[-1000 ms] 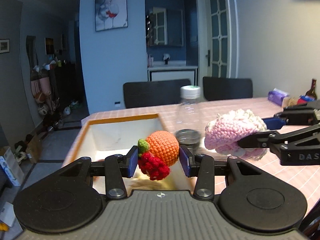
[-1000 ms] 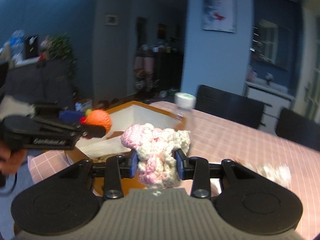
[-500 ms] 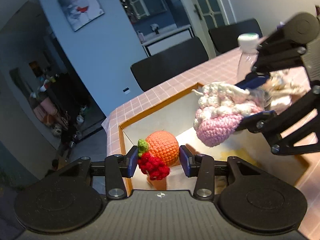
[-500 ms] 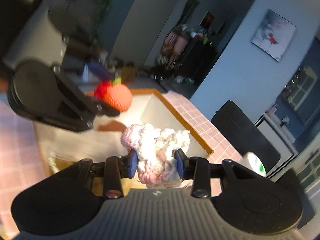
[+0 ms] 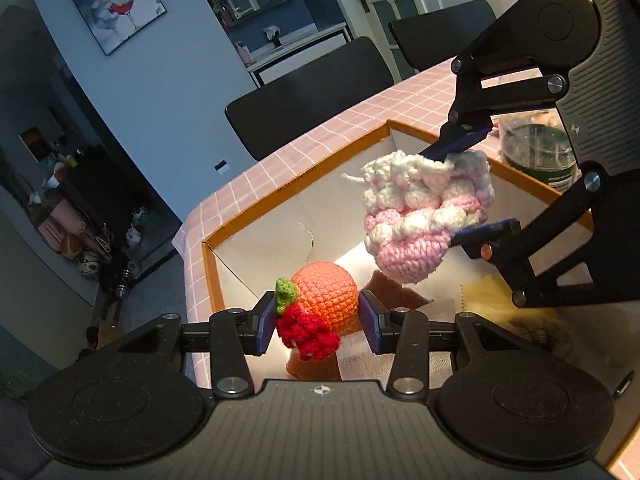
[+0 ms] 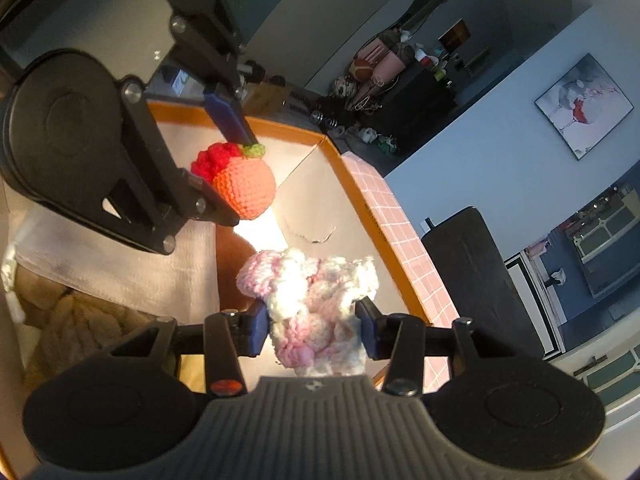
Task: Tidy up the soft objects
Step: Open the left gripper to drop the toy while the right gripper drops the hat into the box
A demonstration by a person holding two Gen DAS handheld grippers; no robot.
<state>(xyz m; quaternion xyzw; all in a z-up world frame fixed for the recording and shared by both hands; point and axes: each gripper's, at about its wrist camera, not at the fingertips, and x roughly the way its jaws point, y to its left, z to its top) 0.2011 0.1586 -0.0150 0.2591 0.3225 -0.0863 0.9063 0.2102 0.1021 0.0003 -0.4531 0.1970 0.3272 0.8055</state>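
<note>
My left gripper (image 5: 318, 322) is shut on an orange crochet fruit (image 5: 326, 298) with a red berry cluster and green leaf, held above the open white box (image 5: 280, 196) with an orange rim. My right gripper (image 6: 312, 326) is shut on a pink and white crochet piece (image 6: 316, 304), also held over the box. In the left wrist view the pink and white piece (image 5: 424, 216) hangs to the upper right of the orange fruit. In the right wrist view the orange fruit (image 6: 242, 188) and left gripper (image 6: 236, 168) are at upper left.
Inside the box lie a white cloth (image 6: 116, 256), a beige fuzzy item (image 6: 76, 328), a brown item (image 5: 394, 286) and a yellow cloth (image 5: 488, 292). The box stands on a pink checked table (image 5: 352, 116). A clear bottle (image 5: 536, 148) stands behind the box. Black chairs (image 5: 312, 92) stand beyond.
Both grippers have tilted downward and moved over the open box, each still holding its crochet piece. The right gripper has come closer above the box's far side.
</note>
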